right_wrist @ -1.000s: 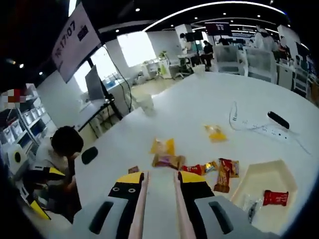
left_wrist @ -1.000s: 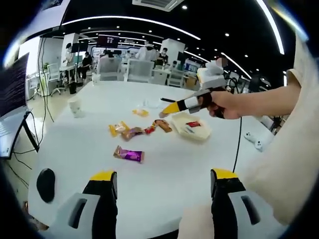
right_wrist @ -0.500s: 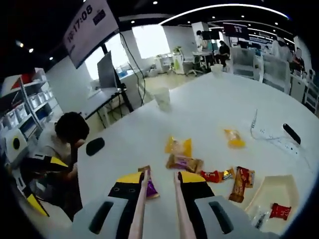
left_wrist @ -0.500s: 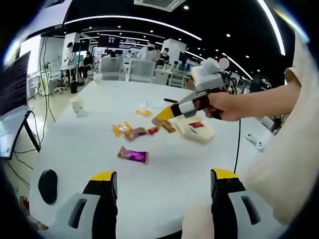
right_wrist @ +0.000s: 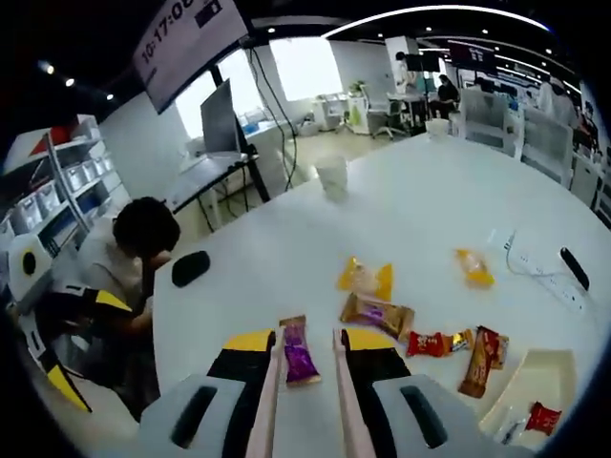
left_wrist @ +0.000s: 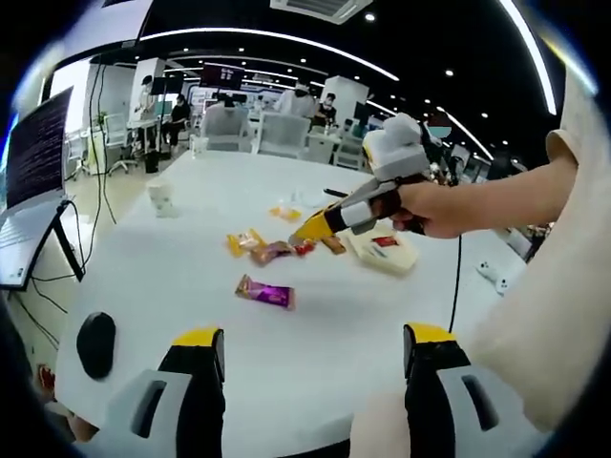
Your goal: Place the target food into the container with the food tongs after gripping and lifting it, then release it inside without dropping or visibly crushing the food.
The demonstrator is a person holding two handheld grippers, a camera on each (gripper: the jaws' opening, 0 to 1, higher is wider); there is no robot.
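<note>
Near the tabletop's (right_wrist: 286,258) front edge, the right gripper (right_wrist: 304,355) has advanced; its tongs, slightly apart, now bracket the purple snack (right_wrist: 299,350). Left gripper (left_wrist: 315,345) fingers wide apart. Container (right_wrist: 530,396) awaits.

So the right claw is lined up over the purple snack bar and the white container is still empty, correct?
Not quite. The right claw is lined up over the purple snack bar, but the white container is not empty: the right gripper view shows a red packet already lying in it.
</note>
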